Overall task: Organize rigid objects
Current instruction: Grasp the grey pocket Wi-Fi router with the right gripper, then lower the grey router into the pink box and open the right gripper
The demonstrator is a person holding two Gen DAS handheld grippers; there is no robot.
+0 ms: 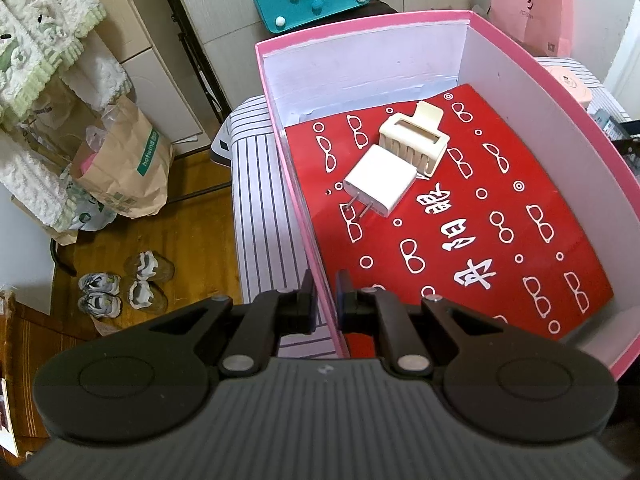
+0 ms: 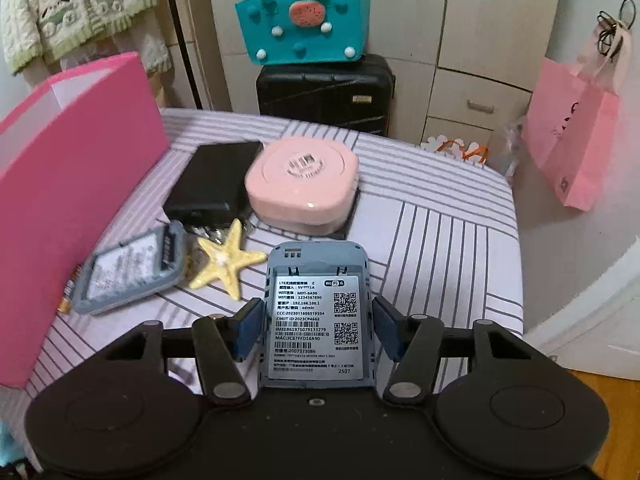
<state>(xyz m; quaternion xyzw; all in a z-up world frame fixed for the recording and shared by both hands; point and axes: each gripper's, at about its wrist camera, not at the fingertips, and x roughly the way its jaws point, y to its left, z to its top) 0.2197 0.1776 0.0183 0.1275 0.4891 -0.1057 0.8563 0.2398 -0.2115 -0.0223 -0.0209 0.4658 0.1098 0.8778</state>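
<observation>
- The left gripper point(image 1: 324, 300) clamps the near wall of a pink box point(image 1: 280, 168), one blue pad outside the wall and one inside, jaws nearly closed on the thin card.
- Inside the box, a red sheet point(image 1: 500, 216) printed with white eyeglass outlines and characters covers the floor (the walls are white within).
- On that sheet lie a white wall charger point(image 1: 380, 180), prongs pointing toward the box's left wall, and a cream plastic holder point(image 1: 414, 142) touching its far end.
- The box stands on a striped bedspread point(image 1: 256, 184); beyond its edge, a wooden floor holds a paper bag point(image 1: 124, 168) and two pairs of shoes point(image 1: 120, 288).
- The right gripper point(image 2: 318, 324) straddles a blue-grey pocket WiFi router point(image 2: 318, 312), which lies label-up between the blue pads; the left pad sits against its edge while a thin gap shows at the right, so the jaws are not yet clamped on it.
- Left of the router lie a yellow starfish point(image 2: 224, 260) and a second blue-grey device point(image 2: 128, 268), the latter just beside the pink box.
- Farther back, a pink rounded case point(image 2: 302, 184) rests partly on a dark flat item, beside a black rectangular box point(image 2: 212, 184).
- A teal felt bag point(image 2: 302, 28) sits atop a black suitcase point(image 2: 326, 96) behind the bed.
</observation>
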